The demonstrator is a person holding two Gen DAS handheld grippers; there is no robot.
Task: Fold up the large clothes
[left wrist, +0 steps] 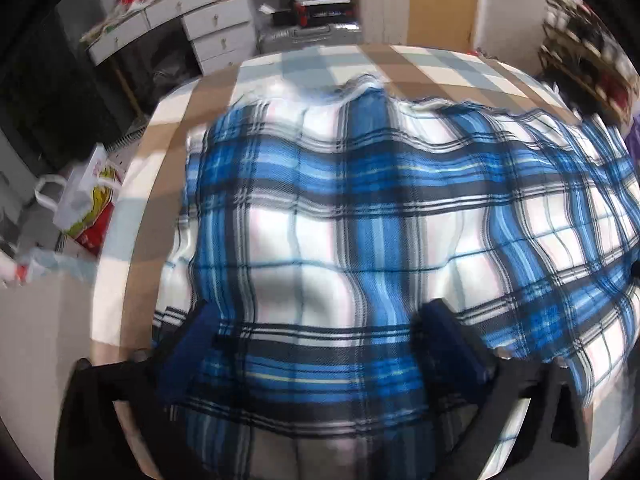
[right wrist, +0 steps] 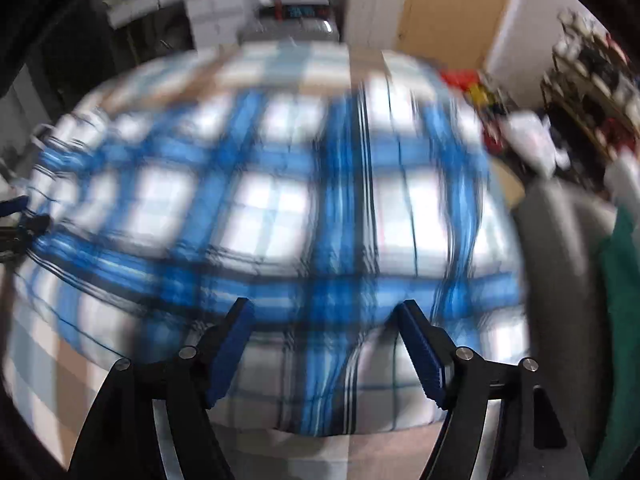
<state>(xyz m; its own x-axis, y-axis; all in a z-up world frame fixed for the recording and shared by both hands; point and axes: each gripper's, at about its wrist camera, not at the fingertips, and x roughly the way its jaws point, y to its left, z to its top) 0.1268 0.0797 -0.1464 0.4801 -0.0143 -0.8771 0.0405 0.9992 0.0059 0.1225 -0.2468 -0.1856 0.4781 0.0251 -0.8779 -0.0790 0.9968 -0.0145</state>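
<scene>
A large blue, white and black plaid cloth [left wrist: 360, 208] lies spread and rippled over a table with a tan, pale blue and white checked cover [left wrist: 168, 184]. My left gripper [left wrist: 320, 320] hangs over the cloth's near part, its blue pads far apart, open. Plaid fabric shows between the pads, and they do not press on it. The right wrist view is blurred. There the same cloth [right wrist: 272, 208] fills the middle, and my right gripper [right wrist: 326, 320] stands open above its near edge. Blue fingers [right wrist: 18, 205] of the left gripper show at that view's left edge.
White drawers [left wrist: 216, 28] and a silver suitcase [left wrist: 312, 34] stand behind the table. A plastic bag [left wrist: 88, 200] sits off the table's left edge. A cluttered shelf [left wrist: 588, 48] is at the right. A grey rounded object [right wrist: 560, 264] and green fabric [right wrist: 624, 320] stand close on the right.
</scene>
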